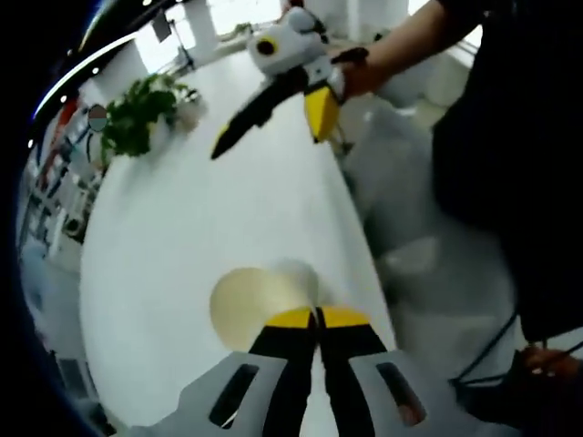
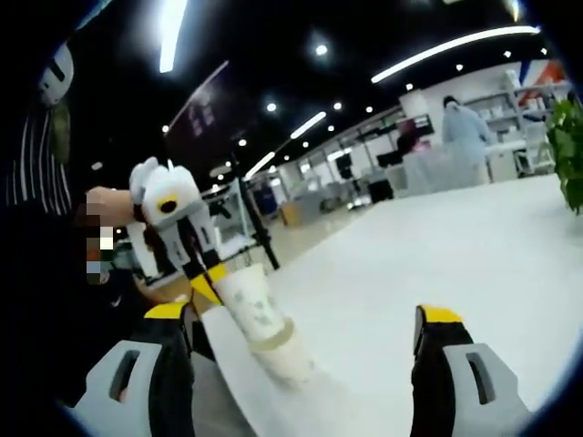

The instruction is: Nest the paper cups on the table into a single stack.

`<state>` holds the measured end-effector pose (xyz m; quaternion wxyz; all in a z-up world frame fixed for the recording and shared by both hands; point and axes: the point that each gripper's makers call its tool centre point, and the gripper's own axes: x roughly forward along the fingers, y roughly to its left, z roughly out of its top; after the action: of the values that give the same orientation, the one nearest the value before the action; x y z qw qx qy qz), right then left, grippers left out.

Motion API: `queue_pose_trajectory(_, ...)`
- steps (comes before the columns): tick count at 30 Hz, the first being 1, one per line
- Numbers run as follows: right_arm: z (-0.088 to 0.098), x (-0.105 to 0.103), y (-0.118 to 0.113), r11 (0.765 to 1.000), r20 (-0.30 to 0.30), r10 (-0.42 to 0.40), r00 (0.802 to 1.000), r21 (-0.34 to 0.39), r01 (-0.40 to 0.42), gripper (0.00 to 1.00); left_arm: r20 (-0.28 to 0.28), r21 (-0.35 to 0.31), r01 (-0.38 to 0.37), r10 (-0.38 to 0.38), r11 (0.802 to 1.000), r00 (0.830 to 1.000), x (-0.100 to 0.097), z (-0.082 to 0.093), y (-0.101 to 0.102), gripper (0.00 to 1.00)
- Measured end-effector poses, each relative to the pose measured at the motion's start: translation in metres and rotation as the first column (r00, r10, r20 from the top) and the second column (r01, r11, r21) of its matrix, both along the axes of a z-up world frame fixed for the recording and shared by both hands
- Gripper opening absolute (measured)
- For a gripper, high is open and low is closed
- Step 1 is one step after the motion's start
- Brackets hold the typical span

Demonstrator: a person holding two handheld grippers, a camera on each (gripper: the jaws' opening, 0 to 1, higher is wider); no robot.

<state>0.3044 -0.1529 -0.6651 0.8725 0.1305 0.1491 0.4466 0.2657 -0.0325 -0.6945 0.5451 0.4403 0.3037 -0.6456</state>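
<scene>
My left gripper (image 1: 317, 317) is shut on the rim of a paper cup (image 1: 253, 305), whose pale open mouth faces the left gripper view. In the right gripper view this is a short nested stack of patterned paper cups (image 2: 266, 330). It leans at a tilt with its lower end on the white table (image 2: 455, 246), and the left gripper (image 2: 208, 287) pinches its upper rim. My right gripper (image 2: 305, 319) is open, its jaws wide apart with nothing between them, a short way from the stack. It also hangs open over the far end of the table (image 1: 182, 228) as the right gripper (image 1: 269, 141).
A potted green plant (image 1: 137, 114) stands at the far end of the table, also seen as the plant (image 2: 569, 146). A person in dark clothes (image 1: 510, 137) stands along the table's edge. Shelves and people (image 2: 465, 127) are far behind.
</scene>
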Motion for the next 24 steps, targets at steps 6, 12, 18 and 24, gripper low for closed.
queue_pose_trajectory(6, 0.000, 0.000, -0.002, 1.000, -0.002, 0.000, 1.000, 0.006, 0.000, 0.99, 0.012, 0.021, 0.041, -0.041, 0.999, 0.999, -0.001, -0.009, -0.006, 0.00)
queue_pose_trajectory(12, -0.003, -0.002, -0.005, 1.000, -0.018, -0.008, 1.000, 0.028, 0.009, 0.99, 0.019, 0.093, 0.062, -0.064, 0.994, 0.998, 0.001, -0.026, -0.002, 0.00)
queue_pose_trajectory(18, -0.006, -0.004, -0.006, 1.000, -0.027, -0.010, 1.000, 0.028, 0.011, 0.99, -0.006, 0.106, 0.049, -0.049, 0.993, 0.999, 0.000, -0.035, -0.005, 0.00)
queue_pose_trajectory(24, -0.008, -0.005, -0.005, 1.000, -0.030, -0.004, 1.000, 0.024, 0.005, 0.98, -0.031, 0.122, 0.042, -0.039, 0.992, 0.999, -0.003, -0.042, -0.007, 0.00)
